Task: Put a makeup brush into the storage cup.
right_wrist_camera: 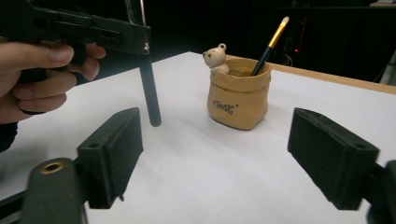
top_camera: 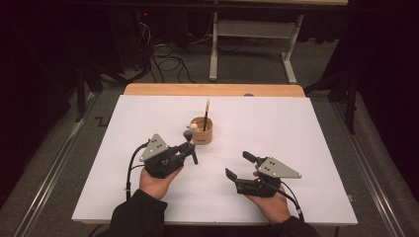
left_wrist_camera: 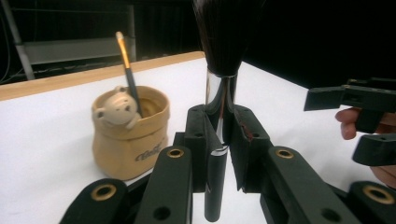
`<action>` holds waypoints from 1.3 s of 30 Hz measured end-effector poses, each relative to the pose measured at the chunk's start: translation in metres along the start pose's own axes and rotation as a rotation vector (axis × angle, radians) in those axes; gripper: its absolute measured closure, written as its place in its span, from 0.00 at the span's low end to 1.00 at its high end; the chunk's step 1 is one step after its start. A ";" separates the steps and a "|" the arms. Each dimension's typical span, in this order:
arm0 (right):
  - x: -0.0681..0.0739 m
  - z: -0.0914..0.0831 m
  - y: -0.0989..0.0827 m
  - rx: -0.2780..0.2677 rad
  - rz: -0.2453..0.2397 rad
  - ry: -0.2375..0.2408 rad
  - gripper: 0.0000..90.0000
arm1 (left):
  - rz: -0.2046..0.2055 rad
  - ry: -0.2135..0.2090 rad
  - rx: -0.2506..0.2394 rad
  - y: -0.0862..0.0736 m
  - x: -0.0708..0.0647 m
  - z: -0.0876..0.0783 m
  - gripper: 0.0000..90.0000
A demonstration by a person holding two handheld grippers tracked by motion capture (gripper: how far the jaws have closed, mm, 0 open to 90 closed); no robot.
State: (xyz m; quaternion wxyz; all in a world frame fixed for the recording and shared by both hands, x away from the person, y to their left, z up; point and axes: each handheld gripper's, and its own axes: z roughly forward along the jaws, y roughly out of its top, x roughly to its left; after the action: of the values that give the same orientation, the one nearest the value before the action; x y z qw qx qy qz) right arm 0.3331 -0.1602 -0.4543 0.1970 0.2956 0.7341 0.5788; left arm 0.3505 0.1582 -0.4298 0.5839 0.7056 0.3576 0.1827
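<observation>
Step in hand, by the look of it: loading makeup brushes into the tan sack-shaped holder with the small bear figure on its rim

Left gripper clamped on a makeup brush, pads tight on the shiny ferrule; bristles up, black handle hanging below the jaws; brush upright, clear of the white board

In the high view, brush held just left and near of the holder, close beside it but not over the mouth

Holder near the middle of the board, a little toward the far edge; already inside, a slim black brush with a gold ferrule, leaning against the rim

Right gripper on the near right of the board, jaws well apart, nothing between them; no part in the grip on the brush, idle in appearance

Next move, as a judgement: carry the held brush right and far until the handle tip stands over the holder's mouth, lower it in beside the slim brush, then part the jaws

Needs care: clearing the rim and the bear figure, and not knocking the leaning brush or tipping the holder, which looks light
</observation>
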 end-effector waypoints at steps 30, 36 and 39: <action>-0.037 -0.032 0.007 -0.012 0.024 -0.110 0.01 | -0.004 0.110 0.008 0.000 0.035 -0.019 0.87; -0.051 -0.049 0.007 -0.024 0.035 -0.149 0.01 | -0.013 0.123 0.000 0.002 0.041 -0.020 0.87; -0.058 -0.058 0.005 -0.021 0.040 -0.164 0.01 | -0.021 0.128 -0.007 0.003 0.043 -0.020 0.87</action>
State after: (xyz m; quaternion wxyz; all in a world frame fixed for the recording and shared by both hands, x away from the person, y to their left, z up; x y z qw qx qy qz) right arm 0.3408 -0.2402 -0.4378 0.2480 0.3545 0.7034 0.5639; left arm 0.3668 0.2026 -0.4286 0.5641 0.6867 0.4009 0.2226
